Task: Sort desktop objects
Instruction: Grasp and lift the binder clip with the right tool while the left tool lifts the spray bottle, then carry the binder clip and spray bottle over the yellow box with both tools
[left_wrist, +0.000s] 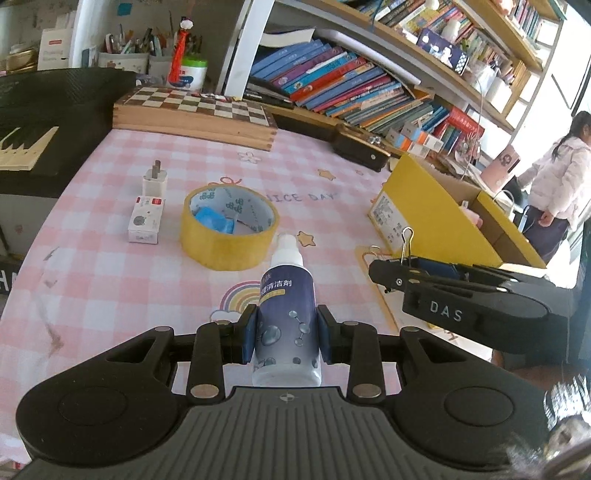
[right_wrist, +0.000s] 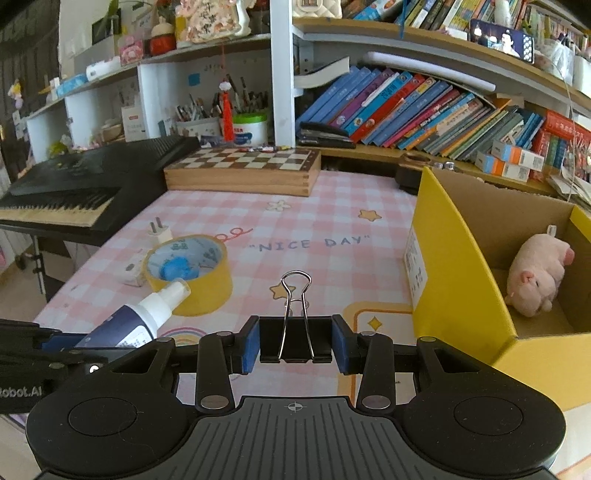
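My left gripper (left_wrist: 286, 332) is shut on a dark blue spray bottle (left_wrist: 286, 314) with a white nozzle, held above the pink checked tablecloth (left_wrist: 110, 295). My right gripper (right_wrist: 294, 341) is shut on a black binder clip (right_wrist: 294, 339), its wire handles pointing up. In the left wrist view the right gripper (left_wrist: 391, 269) with the clip (left_wrist: 406, 247) hangs to the right, beside the yellow cardboard box (left_wrist: 424, 199). The right wrist view shows the bottle (right_wrist: 140, 321) at lower left and the box (right_wrist: 454, 266) on the right, with a pink plush pig (right_wrist: 535, 280) inside.
A yellow tape roll (left_wrist: 229, 232) with something blue inside lies mid-table, next to a white charger plug (left_wrist: 155, 181) and a small white carton (left_wrist: 146, 221). A chessboard box (left_wrist: 195, 114), a keyboard (right_wrist: 74, 195) and bookshelves (right_wrist: 424, 107) ring the far side. A person (left_wrist: 554, 181) stands at right.
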